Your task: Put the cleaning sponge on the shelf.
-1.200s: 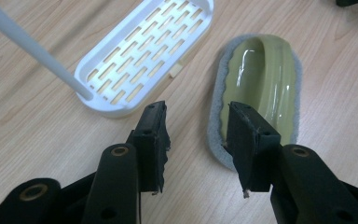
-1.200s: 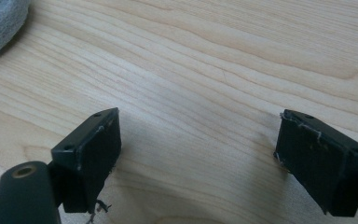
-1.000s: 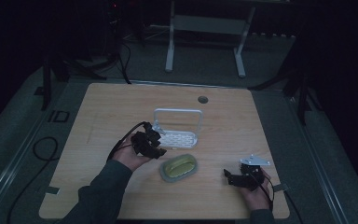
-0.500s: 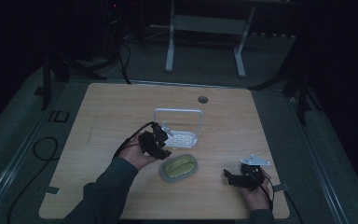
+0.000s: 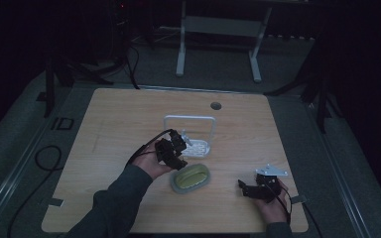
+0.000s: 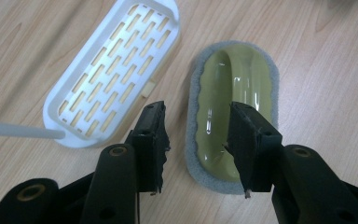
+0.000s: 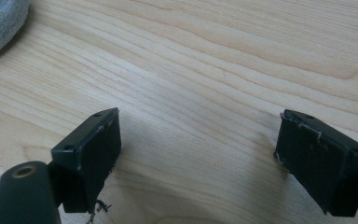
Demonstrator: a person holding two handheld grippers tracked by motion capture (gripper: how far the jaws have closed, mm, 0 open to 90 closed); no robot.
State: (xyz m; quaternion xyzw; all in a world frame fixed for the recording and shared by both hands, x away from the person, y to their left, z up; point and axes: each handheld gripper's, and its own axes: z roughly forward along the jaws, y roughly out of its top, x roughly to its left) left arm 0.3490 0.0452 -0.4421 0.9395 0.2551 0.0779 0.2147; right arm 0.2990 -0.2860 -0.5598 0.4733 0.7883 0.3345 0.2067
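While my left hand-held gripper (image 6: 196, 140) hangs just above the green scrubber (image 6: 233, 107), its two black jaws stand partly apart and hold nothing. One jaw is over the green top and the other is over the bare wood beside the grey foam edge. To grab it well, I think I should slide a bit so the shiny green hump sits in the middle of the gap, go straight down, then squeeze slowly on the hard hump, not the soft foam. The scrubber lies flat on the table (image 5: 119, 119), just beside the white slotted tray (image 6: 112, 74), so I must not bump that tray or its thin wire handle (image 5: 188, 119). My right hand-held gripper (image 7: 196, 154) rests near the table's corner, jaws wide apart and empty.

Since the earlier picture, my left hand has come away from the tray and nearer the scrubber. The right one has stayed put.
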